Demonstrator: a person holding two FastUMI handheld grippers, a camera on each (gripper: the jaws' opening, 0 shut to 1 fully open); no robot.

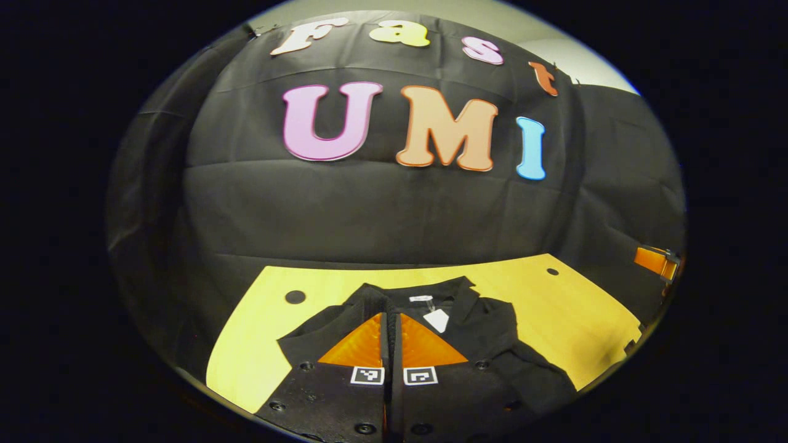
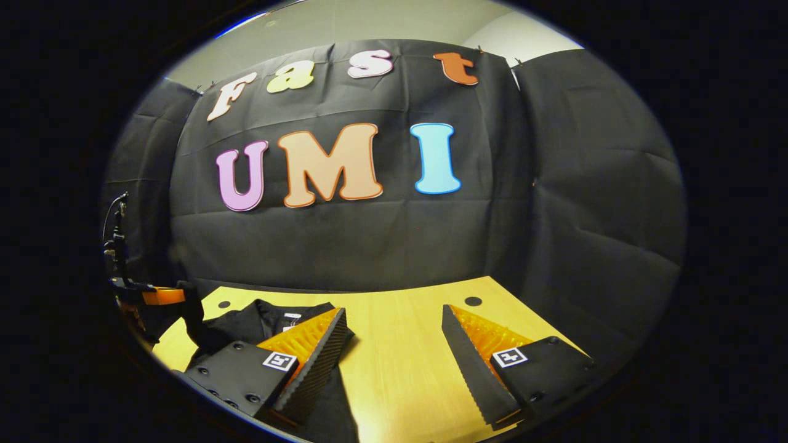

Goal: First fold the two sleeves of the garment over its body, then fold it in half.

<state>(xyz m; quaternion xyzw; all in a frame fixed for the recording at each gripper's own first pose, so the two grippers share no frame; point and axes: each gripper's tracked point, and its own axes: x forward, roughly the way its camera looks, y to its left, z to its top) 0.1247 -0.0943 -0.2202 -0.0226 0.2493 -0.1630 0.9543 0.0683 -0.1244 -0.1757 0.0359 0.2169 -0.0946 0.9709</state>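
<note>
With the left hand-held gripper (image 1: 391, 344) closed and empty above the black garment (image 1: 486, 332) on the worktop (image 1: 578, 307), and the right hand-held gripper (image 2: 394, 357) wide open beside it, either could pinch two cloth layers and drag the body askew.

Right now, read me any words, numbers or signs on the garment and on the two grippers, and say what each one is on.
Neck label on the black garment: print too small to read.
White hang tag just below it: nothing legible.
Square markers on the left gripper and the right gripper: black-and-white patterns, no words.
Nothing on these can be quoted.
</note>
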